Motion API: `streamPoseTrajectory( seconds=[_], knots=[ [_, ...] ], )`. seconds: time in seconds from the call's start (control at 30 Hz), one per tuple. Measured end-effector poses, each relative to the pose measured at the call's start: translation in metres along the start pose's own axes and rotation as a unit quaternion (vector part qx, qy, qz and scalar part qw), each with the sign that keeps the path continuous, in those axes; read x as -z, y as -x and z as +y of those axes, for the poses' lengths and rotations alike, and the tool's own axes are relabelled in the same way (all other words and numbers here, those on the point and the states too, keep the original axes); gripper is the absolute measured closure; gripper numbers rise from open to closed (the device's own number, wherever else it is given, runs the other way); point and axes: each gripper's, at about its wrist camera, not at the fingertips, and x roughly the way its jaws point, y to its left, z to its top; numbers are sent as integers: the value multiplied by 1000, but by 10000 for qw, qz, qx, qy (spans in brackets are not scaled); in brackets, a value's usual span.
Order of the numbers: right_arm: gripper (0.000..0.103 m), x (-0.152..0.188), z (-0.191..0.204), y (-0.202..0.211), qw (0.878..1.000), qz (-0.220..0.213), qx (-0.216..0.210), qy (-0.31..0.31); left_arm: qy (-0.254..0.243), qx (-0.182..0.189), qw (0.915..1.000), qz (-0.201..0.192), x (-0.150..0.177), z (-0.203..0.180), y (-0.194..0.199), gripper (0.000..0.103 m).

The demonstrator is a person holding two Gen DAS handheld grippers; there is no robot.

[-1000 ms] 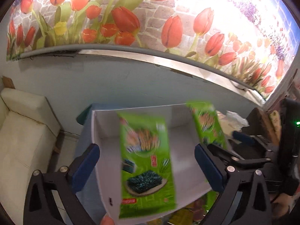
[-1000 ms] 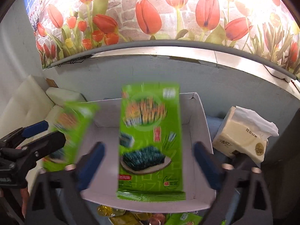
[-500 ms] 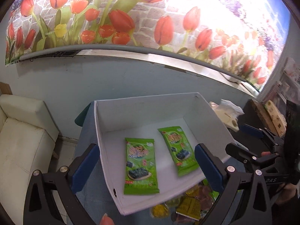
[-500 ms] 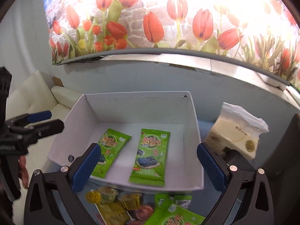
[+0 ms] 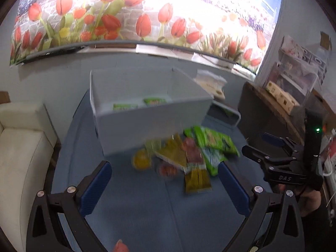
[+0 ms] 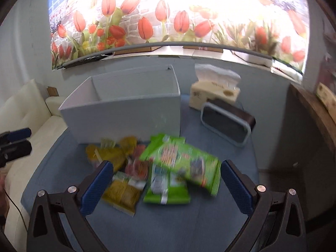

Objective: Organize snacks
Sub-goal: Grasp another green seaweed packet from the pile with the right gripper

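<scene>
A white open box stands on the blue table. Two green seaweed packets lie inside it, seen over the rim in the left wrist view. A blurred pile of snacks lies in front of the box: green packets, yellow packets and small jelly cups. My left gripper is open above the table before the pile, holding nothing. My right gripper is open over the pile, also holding nothing, and appears from the side in the left wrist view.
A tissue pack and a dark lidded container sit right of the box. A cream sofa lies left of the table. A dark cabinet with shelves stands at the right. A tulip mural covers the wall behind.
Both grippers have let go of their green packets, which now lie in the box. Both have drawn back and lowered toward the snack pile in front of the box.
</scene>
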Motion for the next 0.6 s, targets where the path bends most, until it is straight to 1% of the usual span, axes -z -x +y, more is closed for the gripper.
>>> streamPoseTrajectory(
  seconds=[0.03,0.13,0.27,0.33,0.4,0.47,0.5,0.6],
  knots=[
    [0,13,2,6,9999,63,-73,-93,-12,-42,10000,7,13,-4,5,0],
    [0,44,10,20,9998,141,-93,-131,-30,-77,9999,101,40,-9,18,0],
    [0,62,14,24,9994,285,-200,64,43,-86,9997,226,63,-8,36,0],
    [0,63,12,18,9987,383,-181,271,97,-7,9996,279,70,-6,42,0],
    [0,59,7,8,9975,461,-195,495,97,-18,9996,276,75,-6,48,0],
    [0,50,-1,-8,9957,531,-301,697,158,-19,9995,273,79,-4,53,0],
    [0,41,-8,-18,9949,541,-428,731,183,13,9995,274,80,-5,54,0],
    [0,20,-22,-48,9921,650,-619,879,145,-9,9996,251,83,-7,57,0]
  ],
)
